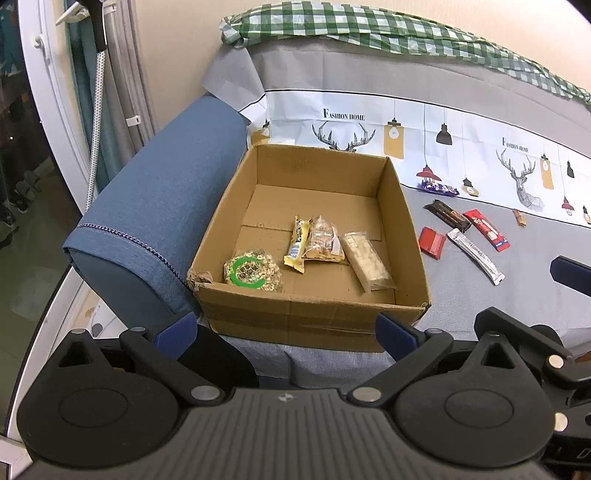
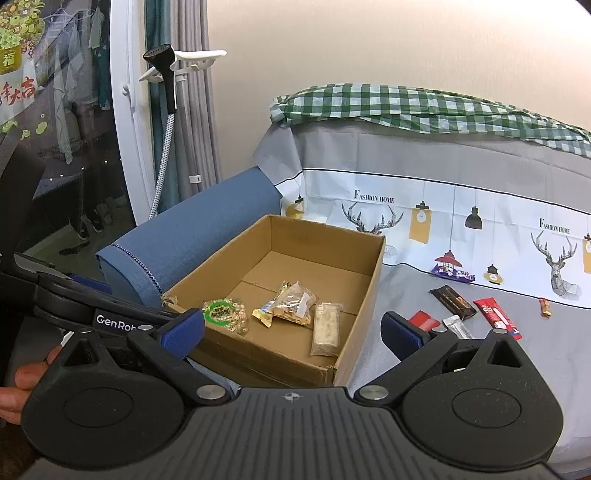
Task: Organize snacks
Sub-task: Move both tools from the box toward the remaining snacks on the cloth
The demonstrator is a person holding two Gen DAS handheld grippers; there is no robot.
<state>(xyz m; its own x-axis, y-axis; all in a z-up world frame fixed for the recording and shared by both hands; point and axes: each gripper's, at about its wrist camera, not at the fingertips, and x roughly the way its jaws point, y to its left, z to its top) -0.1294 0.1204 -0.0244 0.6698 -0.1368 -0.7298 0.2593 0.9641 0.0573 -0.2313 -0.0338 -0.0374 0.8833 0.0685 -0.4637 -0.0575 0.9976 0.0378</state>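
An open cardboard box (image 1: pixel 402 206) (image 2: pixel 369 295) sits on the bed. Inside lie a round green-labelled snack (image 1: pixel 253 275) (image 2: pixel 225 314), a yellow packet (image 1: pixel 298 243), a clear nut packet (image 1: pixel 323 240) (image 2: pixel 293 302) and a pale bar (image 1: pixel 367 260) (image 2: pixel 325 326). Right of the box on the grey sheet lie a red packet (image 1: pixel 431 242), a silver stick (image 1: pixel 476 256), a dark bar (image 1: pixel 447 215) (image 2: pixel 453 301), a red bar (image 1: pixel 486 229) (image 2: pixel 496 317), a purple packet (image 1: pixel 437 187) (image 2: pixel 452 273) and a small candy (image 1: pixel 520 217). My left gripper (image 1: pixel 286 330) is open and empty, in front of the box. My right gripper (image 2: pixel 293 328) is open and empty, just in front of the box's near right corner.
A blue bolster (image 1: pixel 159 218) lies against the box's left side. A green checked cloth (image 1: pixel 388 29) lies at the back of the bed by the wall. A garment steamer hose (image 1: pixel 96 110) and curtains stand left. The left gripper (image 2: pixel 74 306) shows at left in the right view.
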